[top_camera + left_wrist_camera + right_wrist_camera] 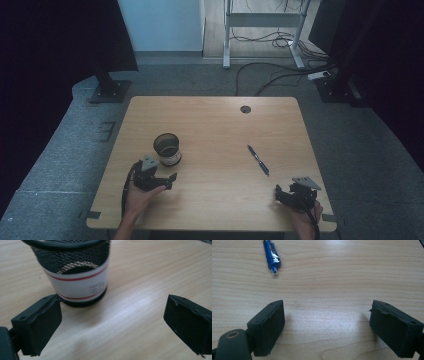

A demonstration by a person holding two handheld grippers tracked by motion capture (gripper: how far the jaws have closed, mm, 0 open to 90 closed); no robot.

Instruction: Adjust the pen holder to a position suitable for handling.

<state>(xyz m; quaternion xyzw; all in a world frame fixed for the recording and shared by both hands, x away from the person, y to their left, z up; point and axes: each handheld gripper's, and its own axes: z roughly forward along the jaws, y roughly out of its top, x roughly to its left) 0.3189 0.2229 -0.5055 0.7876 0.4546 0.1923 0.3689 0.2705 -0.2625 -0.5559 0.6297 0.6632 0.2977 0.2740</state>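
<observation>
A mesh pen cup is stood upright on the desk, at about 10 o'clock from the desk's middle, and a blue pen is laid flat at about 4 o'clock from it, well apart from the cup. The left tongs are held released just at the cup's 6 o'clock side, with one jaw close beside its base and the other well clear. The right tongs are likewise spread wide and empty, with the pen lying at their 11 o'clock. The work in hand is judged to be the pen's pickup. The right tongs are best turned so that the barrel is crossed squarely, lowered over its middle, then closed gently. The cup should be steadied meanwhile.
</observation>
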